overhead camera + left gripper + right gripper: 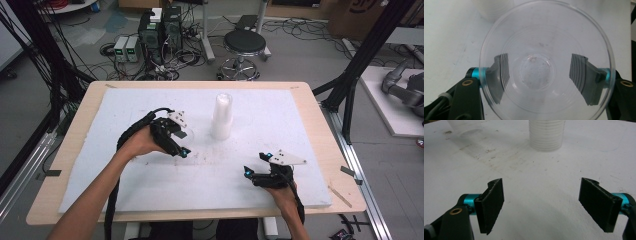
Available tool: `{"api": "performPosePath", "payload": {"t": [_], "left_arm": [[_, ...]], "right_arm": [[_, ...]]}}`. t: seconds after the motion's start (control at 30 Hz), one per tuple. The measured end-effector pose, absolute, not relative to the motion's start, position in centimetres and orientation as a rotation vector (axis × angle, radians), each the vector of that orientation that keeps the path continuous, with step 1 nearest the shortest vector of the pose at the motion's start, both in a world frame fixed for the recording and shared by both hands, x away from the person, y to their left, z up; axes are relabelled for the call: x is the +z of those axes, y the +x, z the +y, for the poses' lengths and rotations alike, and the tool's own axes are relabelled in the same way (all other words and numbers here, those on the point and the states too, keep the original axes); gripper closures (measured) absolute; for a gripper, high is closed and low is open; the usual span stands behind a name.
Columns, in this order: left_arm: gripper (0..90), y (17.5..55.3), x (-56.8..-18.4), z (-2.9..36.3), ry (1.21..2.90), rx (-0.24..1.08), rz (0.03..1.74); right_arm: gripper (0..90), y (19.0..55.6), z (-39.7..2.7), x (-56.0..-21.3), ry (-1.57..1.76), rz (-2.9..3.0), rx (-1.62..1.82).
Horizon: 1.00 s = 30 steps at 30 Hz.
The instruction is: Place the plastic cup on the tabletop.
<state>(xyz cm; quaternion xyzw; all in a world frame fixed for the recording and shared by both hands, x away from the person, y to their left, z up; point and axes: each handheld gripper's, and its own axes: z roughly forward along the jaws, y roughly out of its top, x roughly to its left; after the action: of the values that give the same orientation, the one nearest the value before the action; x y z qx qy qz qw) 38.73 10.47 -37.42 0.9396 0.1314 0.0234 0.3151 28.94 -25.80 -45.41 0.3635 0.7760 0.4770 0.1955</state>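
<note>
Gripping a clear cup [541, 62] upright betw its jaws, mouth twd cam, L gripper [183, 142] sits left of the cup stack [221, 116]. R gripper [258, 164] jaws apart, nr table [75, 125] front.

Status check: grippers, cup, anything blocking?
Left gripper shut on clear cup. Right gripper open, empty. Cup stack upright beyond, nothing blocking.

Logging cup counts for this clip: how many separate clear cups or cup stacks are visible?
2: one clear cup between the left gripper fingers, and one stack of cups standing mid-table. How many cups the stack holds can't be told.
</note>
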Motion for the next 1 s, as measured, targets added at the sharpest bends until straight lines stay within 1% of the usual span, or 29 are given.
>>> {"api": "performPosePath", "payload": {"t": [0.4, 0.53, 0.67, 0.8, 0.87, 0.9, 0.93, 0.97, 1.0], "left_arm": [[32.2, 39.5, -39.4, 8.5, 2.561, 0.060, 0.361], [32.5, 39.3, -40.4, 8.5, 2.517, 0.065, 0.376], [33.6, 39.1, -40.4, 8.5, 2.518, 0.092, 0.377], [33.0, 39.1, -40.5, 8.5, 2.519, 0.091, 0.381], [28.5, 39.1, -40.7, 8.4, 2.529, 0.109, 0.377], [24.1, 39.1, -40.9, 8.4, 2.536, 0.130, 0.380], [17.3, 39.1, -41.3, 8.4, 2.530, 0.140, 0.401], [14.0, 39.1, -41.4, 8.4, 2.526, 0.137, 0.410], [14.0, 39.0, -41.5, 8.5, 2.515, 0.135, 0.416]], "right_arm": [[20.5, 28.9, -25.8, -45.4, 1.021, 2.175, 1.333], [20.5, 28.9, -25.8, -45.4, 1.023, 2.176, 1.337], [20.5, 29.0, -25.8, -45.4, 1.028, 2.181, 1.337], [20.5, 29.0, -25.8, -45.4, 1.029, 2.181, 1.339], [20.5, 29.1, -25.9, -45.4, 1.024, 2.181, 1.338], [20.5, 29.1, -25.8, -45.4, 1.025, 2.182, 1.337], [20.5, 29.0, -25.8, -45.4, 1.034, 2.186, 1.340], [20.5, 29.0, -25.8, -45.4, 1.033, 2.186, 1.339], [20.5, 29.0, -25.8, -45.4, 1.030, 2.187, 1.340]]}}
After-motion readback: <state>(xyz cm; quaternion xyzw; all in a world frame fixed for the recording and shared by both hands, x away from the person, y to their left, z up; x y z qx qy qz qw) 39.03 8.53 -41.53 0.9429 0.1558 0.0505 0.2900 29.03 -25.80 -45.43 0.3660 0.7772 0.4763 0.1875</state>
